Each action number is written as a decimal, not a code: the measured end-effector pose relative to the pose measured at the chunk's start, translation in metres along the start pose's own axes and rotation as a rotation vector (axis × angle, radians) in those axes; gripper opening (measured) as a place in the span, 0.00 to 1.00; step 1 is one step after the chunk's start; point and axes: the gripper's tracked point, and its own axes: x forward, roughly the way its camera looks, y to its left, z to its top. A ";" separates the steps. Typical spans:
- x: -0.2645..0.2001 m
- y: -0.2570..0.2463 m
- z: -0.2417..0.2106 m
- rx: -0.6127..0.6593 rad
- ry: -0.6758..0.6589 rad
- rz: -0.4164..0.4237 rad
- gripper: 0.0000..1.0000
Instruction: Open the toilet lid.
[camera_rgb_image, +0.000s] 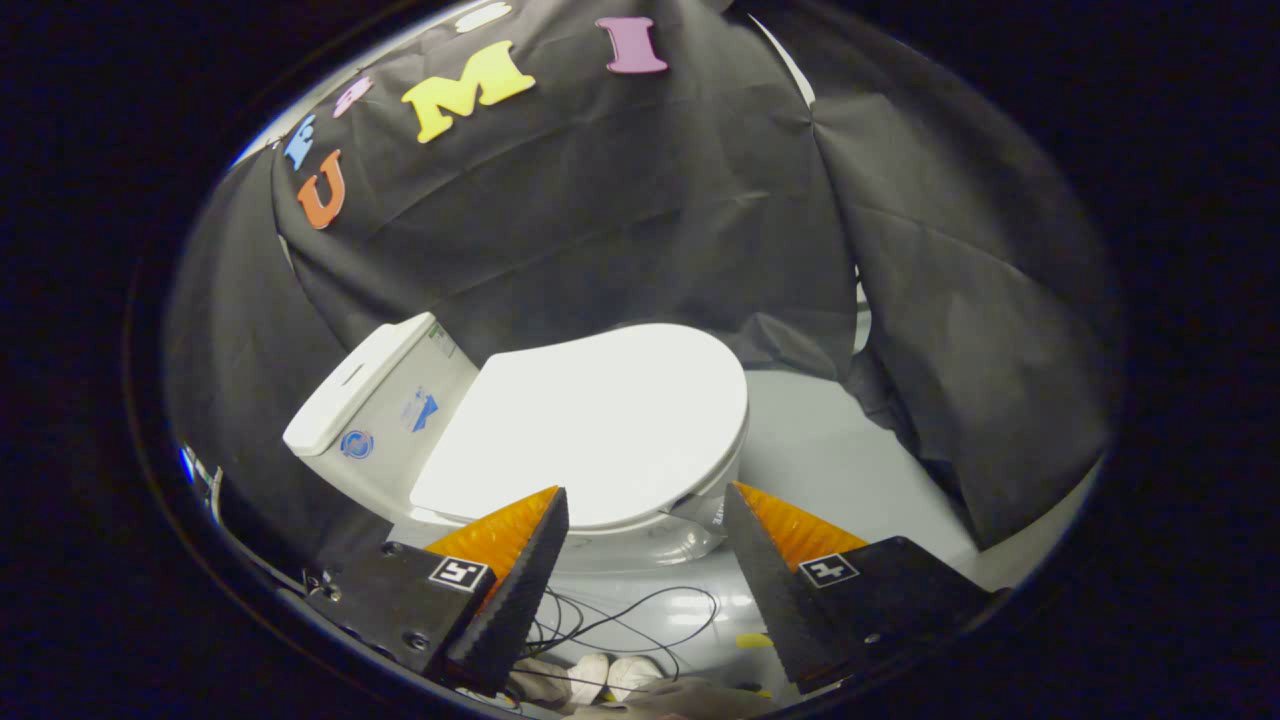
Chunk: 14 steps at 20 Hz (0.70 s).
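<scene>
**Two fingers spread before a closed toilet**

One claw hangs with its fingers wide apart, gripping nothing. Just beyond and between the fingertips sits the white ceramic toilet, its smooth white oval plastic lid lying flat and closed over the bowl. The white rectangular tank stands at the lid's far left end, against the draped black cloth wall. Thin black cables loop across the pale grey floor below the fingers.

Tool fingers spread wide apart, nothing between them, gripping nothing, pointing forward.
</scene>
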 end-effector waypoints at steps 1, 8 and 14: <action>0.006 -0.005 0.001 0.011 0.010 -0.004 0.98; 0.046 -0.040 -0.021 0.157 0.127 -0.010 0.97; 0.073 -0.064 -0.044 0.292 0.218 -0.008 0.97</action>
